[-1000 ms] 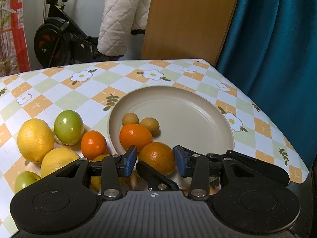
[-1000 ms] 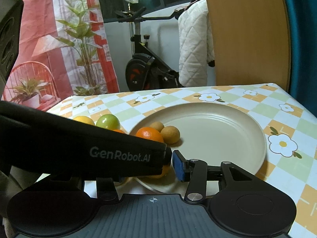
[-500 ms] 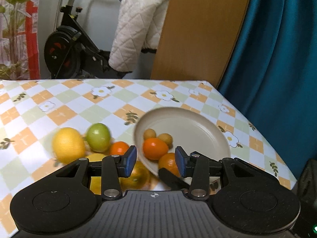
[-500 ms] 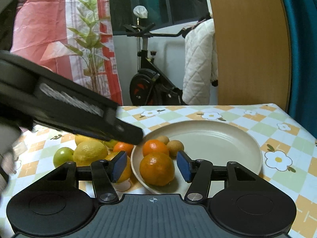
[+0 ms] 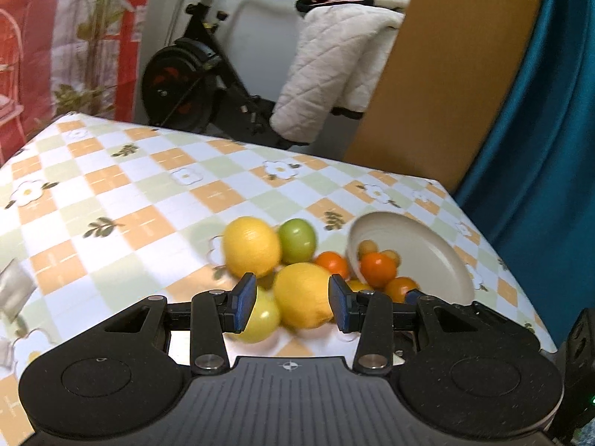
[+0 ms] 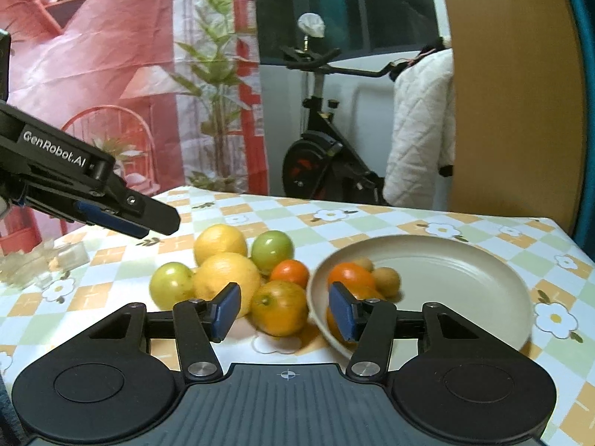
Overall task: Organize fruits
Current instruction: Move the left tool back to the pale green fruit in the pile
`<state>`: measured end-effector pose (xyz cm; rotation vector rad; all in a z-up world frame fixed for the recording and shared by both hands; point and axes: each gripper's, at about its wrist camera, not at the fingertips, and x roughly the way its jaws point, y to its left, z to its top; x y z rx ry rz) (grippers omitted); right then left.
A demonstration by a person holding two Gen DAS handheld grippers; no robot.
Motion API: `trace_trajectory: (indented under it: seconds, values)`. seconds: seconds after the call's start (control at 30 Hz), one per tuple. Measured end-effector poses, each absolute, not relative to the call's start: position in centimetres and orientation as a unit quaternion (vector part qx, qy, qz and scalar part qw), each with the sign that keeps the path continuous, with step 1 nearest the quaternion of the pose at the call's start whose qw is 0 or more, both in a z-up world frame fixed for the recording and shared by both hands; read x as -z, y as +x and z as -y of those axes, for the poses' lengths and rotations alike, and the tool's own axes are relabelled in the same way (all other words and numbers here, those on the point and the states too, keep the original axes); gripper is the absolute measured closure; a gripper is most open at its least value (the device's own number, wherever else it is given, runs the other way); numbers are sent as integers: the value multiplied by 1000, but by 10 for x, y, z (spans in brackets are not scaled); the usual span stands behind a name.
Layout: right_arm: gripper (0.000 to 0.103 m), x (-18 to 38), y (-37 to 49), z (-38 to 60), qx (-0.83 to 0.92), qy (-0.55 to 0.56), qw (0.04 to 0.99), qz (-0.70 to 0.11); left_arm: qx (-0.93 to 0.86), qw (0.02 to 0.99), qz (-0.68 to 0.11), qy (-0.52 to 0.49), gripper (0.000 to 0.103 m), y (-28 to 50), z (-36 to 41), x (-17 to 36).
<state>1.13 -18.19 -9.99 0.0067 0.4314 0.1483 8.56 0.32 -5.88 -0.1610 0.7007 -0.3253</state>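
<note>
A beige plate (image 6: pixel 446 278) holds two oranges (image 6: pixel 349 277) and two small brown fruits (image 6: pixel 386 280). To its left on the checked cloth lie two lemons (image 6: pixel 219 243), green fruits (image 6: pixel 273 249), a small orange (image 6: pixel 290 273) and a larger orange (image 6: pixel 279 308). My right gripper (image 6: pixel 283 314) hangs low before that larger orange. Its jaws are closing, the pads touch nothing, and the orange lies just beyond the gap. My left gripper (image 5: pixel 292 306) is open and empty, back from the near lemon (image 5: pixel 303 295). In the right wrist view the left gripper (image 6: pixel 148 219) hovers at upper left.
Clear plastic packaging (image 6: pixel 44 260) lies at the table's left side. Behind the table stand an exercise bike (image 6: pixel 319 160), a white quilted jacket (image 6: pixel 420 130), a wooden panel (image 6: pixel 513 93) and a teal curtain (image 5: pixel 539 111). The table's right edge runs just past the plate (image 5: pixel 420 256).
My left gripper drew back and left from the plate, so the lemons now lie ahead of it. It also cleared out of the right view's foreground. The right gripper swung slightly left.
</note>
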Motion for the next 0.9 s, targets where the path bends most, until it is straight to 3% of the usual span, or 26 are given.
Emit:
trace_trajectory:
  seconds: [0.9]
  values:
    - [55, 92, 51, 130, -120, -87, 960, -237, 182, 910, -351, -123, 58, 113, -26, 81]
